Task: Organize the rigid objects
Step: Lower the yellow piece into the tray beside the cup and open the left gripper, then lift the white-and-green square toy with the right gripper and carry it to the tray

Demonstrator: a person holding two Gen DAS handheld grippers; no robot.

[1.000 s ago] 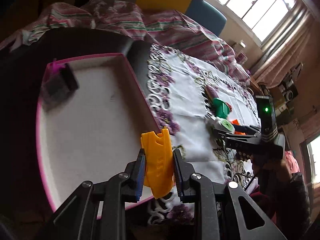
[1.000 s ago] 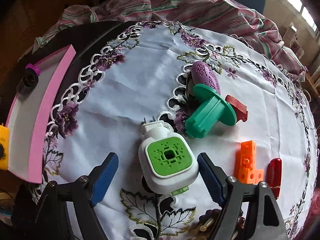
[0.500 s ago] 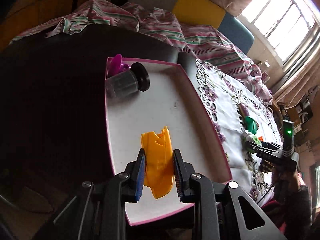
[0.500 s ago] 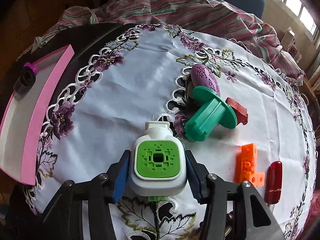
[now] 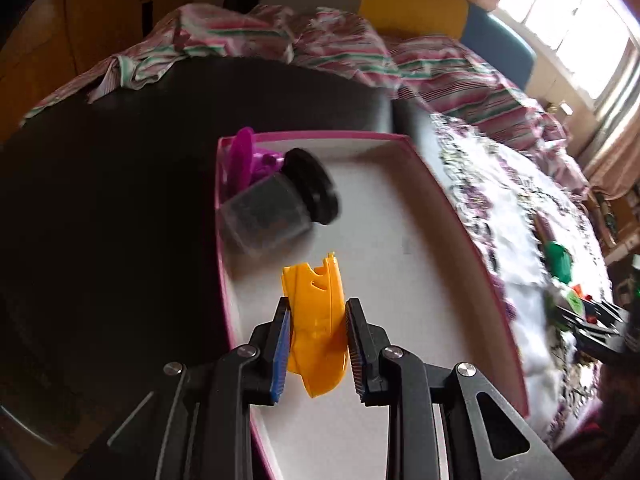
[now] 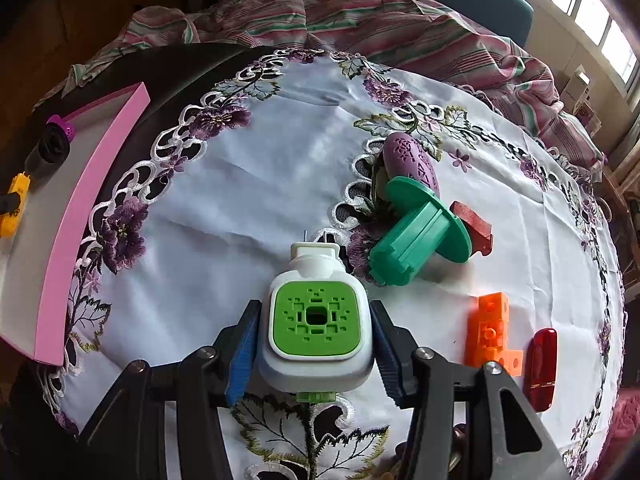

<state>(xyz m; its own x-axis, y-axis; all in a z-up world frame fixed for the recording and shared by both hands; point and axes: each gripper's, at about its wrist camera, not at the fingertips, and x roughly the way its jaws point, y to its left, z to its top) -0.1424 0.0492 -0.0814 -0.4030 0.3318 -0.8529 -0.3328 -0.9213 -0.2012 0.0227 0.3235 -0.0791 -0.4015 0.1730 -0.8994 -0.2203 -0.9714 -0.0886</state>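
Both grippers tilt steeply downward. The left gripper (image 5: 316,340) clamps its fingers on a yellow piece (image 5: 316,320) above the pink tray (image 5: 460,216); the right gripper (image 6: 314,344) grips a green-faced plug (image 6: 316,320) on the bench's embroidered cloth (image 6: 240,216).

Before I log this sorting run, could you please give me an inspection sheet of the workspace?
Surface: round table under a white embroidered cloth; pink-rimmed tray at its dark edge.
Job's things: yellow piece, white-and-green plug-in unit; green spool, purple egg, orange block, two red pieces on the cloth.
Clutter: dark jar and purple bits in the tray.
Grippers: left hand-held gripper shut on the yellow piece over the tray; right hand-held gripper shut on the unit.
Cables: nothing seen.
Surroundings: striped fabric, windows.
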